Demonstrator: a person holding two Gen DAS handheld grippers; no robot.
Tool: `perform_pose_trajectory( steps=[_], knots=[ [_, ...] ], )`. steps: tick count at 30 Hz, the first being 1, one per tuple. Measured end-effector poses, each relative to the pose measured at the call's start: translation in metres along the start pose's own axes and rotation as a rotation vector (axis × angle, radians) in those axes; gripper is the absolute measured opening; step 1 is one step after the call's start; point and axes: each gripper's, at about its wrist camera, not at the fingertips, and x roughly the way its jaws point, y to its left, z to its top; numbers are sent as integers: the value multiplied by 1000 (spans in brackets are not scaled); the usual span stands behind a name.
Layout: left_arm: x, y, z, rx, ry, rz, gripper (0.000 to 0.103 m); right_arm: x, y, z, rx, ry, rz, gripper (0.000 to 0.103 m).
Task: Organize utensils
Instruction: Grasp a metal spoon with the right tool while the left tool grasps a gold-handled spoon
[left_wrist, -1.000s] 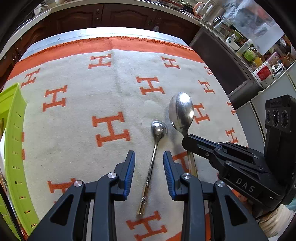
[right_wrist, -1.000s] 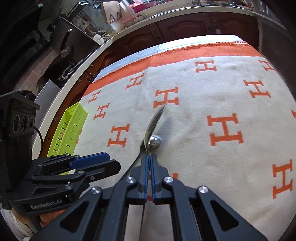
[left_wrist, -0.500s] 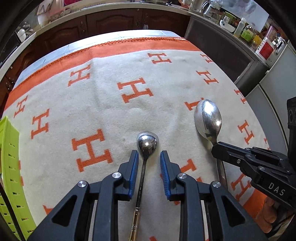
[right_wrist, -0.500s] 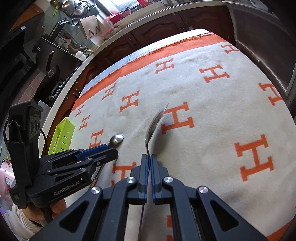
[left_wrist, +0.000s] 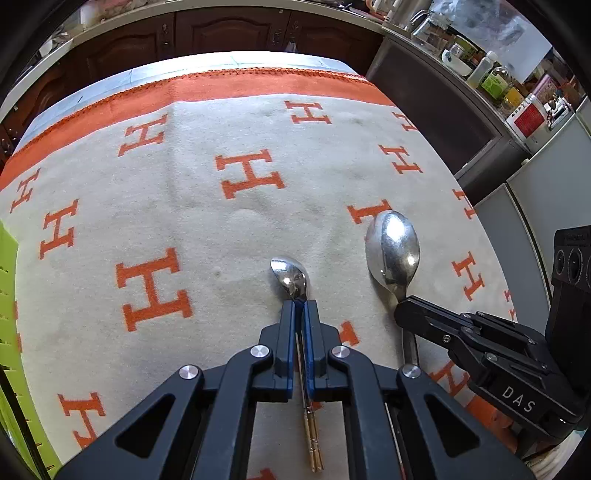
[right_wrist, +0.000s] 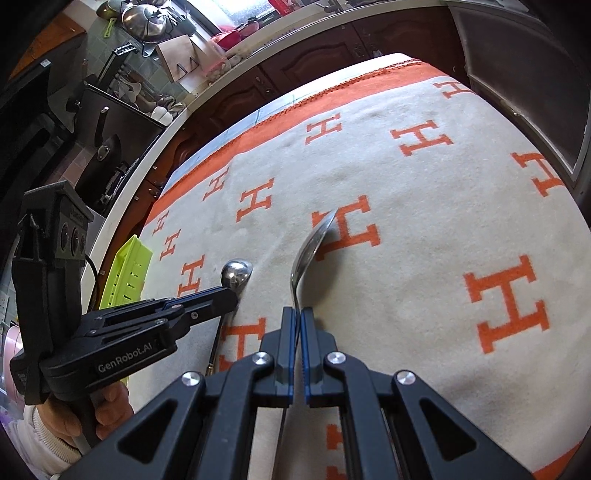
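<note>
left tool (left_wrist: 300, 306) now closed, two spoons

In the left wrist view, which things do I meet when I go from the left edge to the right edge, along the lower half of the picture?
Green plastic tray → left gripper, shut on the small spoon → large spoon → right gripper, shut on the large spoon's handle.

Right tool (right_wrist: 297, 317) clamping the big spoon (right_wrist: 312, 251) on edge, left tool (right_wrist: 218, 295) gripping the small spoon (right_wrist: 236, 275), green tray (right_wrist: 129, 273) sitting behind
</note>
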Motion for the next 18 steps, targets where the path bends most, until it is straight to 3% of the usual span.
perform_pose_trajectory(
  steps=[11,18],
  knots=[
    [9,-23,3,75,-48,57,2,-1,-1,-4,-10,-2,16,3],
    [-12,-25,-2,80,-78,-6,1,-3,-1,-6,-2,7,34,3]
  ],
)
